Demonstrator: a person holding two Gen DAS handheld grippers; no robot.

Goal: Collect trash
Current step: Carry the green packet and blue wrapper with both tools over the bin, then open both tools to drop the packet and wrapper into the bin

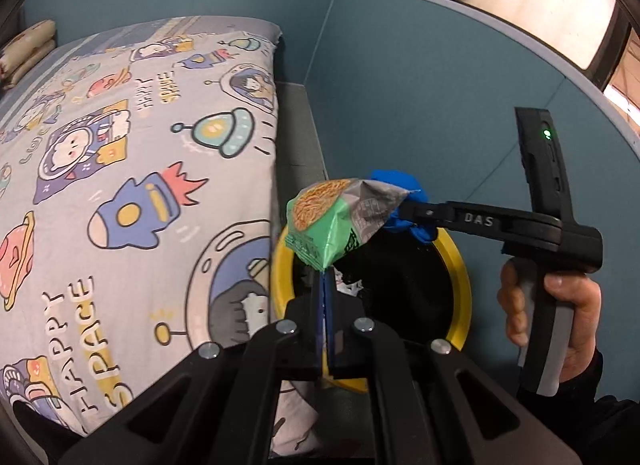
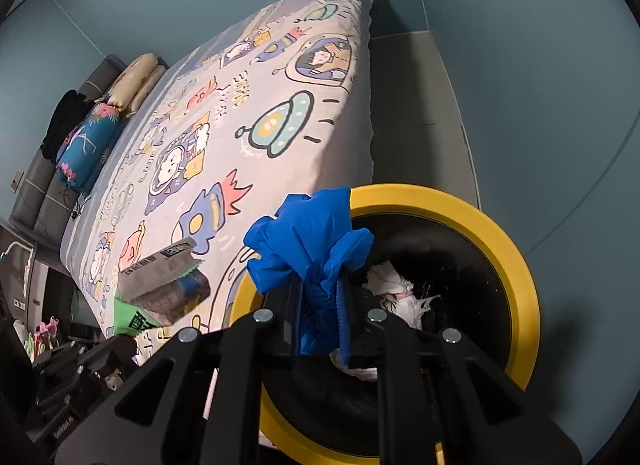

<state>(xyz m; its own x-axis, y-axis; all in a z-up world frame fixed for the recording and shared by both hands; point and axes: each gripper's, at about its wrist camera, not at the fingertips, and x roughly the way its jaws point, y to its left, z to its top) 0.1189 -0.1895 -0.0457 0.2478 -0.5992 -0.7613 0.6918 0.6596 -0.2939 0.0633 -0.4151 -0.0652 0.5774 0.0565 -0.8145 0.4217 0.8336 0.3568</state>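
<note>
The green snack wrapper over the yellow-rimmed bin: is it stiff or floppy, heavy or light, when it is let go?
The green snack wrapper looks crumpled and creased, so probably floppy. It hangs from one pinched corner in the left hand-held gripper, so likely light. It may flutter rather than drop straight.

Print on green snack packet (image 1: pixel 324 221) too small to read. Yellow-rimmed bin (image 1: pixel 460 265) partly hidden behind packet and left gripper (image 1: pixel 326 285); near rim cut off below. White crumpled scraps inside bin (image 2: pixel 394 289) too tangled to identify. Blue crumpled bag (image 2: pixel 312 241) lower end hidden between right gripper (image 2: pixel 320 321) jaws. Bed (image 1: pixel 120 169) cut off at left edge. Dark clutter at lower left of right wrist view indistinct.
</note>
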